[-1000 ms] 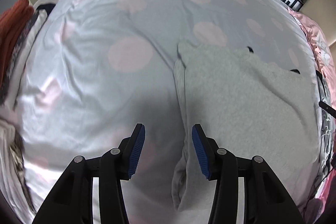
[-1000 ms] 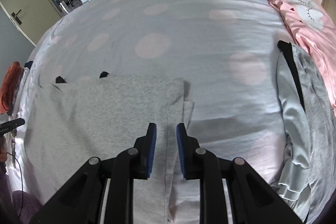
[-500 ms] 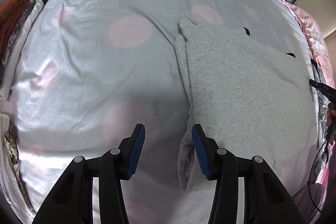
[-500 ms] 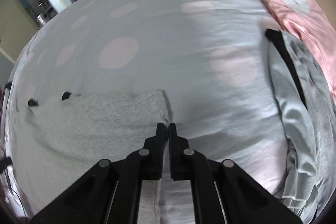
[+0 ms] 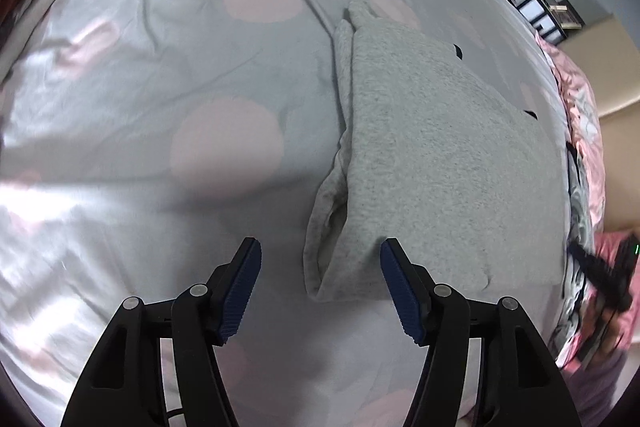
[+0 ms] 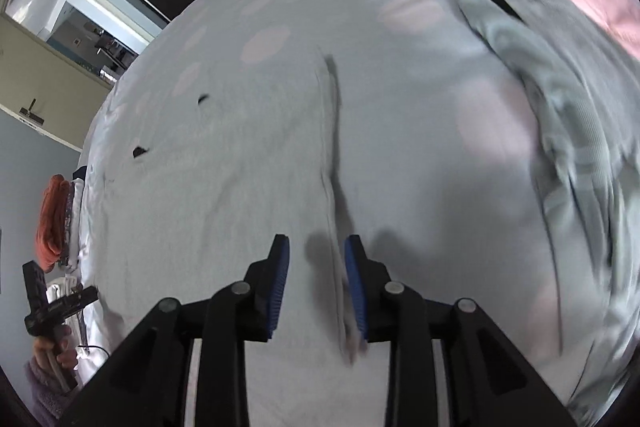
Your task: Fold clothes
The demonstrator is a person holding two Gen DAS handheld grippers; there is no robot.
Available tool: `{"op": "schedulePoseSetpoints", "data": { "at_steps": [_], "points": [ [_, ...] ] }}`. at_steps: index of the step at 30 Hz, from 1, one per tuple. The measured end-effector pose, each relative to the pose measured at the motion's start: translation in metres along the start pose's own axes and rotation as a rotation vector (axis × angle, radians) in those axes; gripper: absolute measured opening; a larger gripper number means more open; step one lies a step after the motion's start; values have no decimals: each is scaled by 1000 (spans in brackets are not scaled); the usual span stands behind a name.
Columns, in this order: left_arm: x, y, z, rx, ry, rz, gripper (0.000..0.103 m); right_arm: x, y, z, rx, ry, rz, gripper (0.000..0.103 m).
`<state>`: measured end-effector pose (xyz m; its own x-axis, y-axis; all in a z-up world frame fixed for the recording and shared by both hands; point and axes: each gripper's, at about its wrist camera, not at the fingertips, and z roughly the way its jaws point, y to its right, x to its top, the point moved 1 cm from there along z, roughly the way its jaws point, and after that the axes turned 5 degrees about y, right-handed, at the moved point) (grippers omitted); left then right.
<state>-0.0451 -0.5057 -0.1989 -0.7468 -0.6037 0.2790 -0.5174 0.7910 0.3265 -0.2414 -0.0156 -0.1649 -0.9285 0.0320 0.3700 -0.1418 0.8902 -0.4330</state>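
Left wrist view: my left tongs (image 5: 321, 282) hang wide open, holding nothing, just above the near left corner of the folded grey garment (image 5: 432, 163), which lies flat on the dotted bedsheet (image 5: 160, 107). Bare sheet stretches off to the left.

Right wrist view: my right tongs (image 6: 316, 285) stand partly open and empty, straddling the right edge of the garment (image 6: 224, 187). Open sheet (image 6: 420, 131) separates that edge from a heap of grey clothes (image 6: 560, 99) on the right.

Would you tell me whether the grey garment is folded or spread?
Folded: the grey garment shows doubled layers along its left edge.
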Motion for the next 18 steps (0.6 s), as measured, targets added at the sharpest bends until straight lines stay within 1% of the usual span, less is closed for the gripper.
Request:
{"op": "schedulePoseSetpoints", "data": {
  "at_steps": [3,5,6,7,8,10,11,13,15,17,18],
  "points": [
    [-10,-5,2,-34,10,-57,63,-34,13,-5,46,16,72,30],
    [-18,-6,9,-61,9,-88,63,-37,15,-5,54,21,86,31],
    [-22,-8,12,-65,14,-99,57,-39,16,-4,58,24,92,31],
    [-25,-9,13,-61,21,-101,41,-40,17,-3,61,27,99,31],
    [-27,-9,14,-45,29,-91,33,-42,18,-3,65,30,105,30],
    [-27,-7,13,-19,47,-71,18,-45,20,-2,72,36,118,16],
    [-27,-6,10,-4,60,-62,13,-46,21,-1,76,38,125,14],
    [-26,-5,5,27,86,-43,10,-49,24,0,83,44,138,12],
    [-27,-5,2,53,98,-37,10,-52,26,1,90,50,151,11],
    [-27,-6,3,59,92,-47,10,-55,28,2,97,56,164,11],
    [-28,-7,3,63,90,-52,13,-57,29,3,101,58,170,12]
  ]
}}
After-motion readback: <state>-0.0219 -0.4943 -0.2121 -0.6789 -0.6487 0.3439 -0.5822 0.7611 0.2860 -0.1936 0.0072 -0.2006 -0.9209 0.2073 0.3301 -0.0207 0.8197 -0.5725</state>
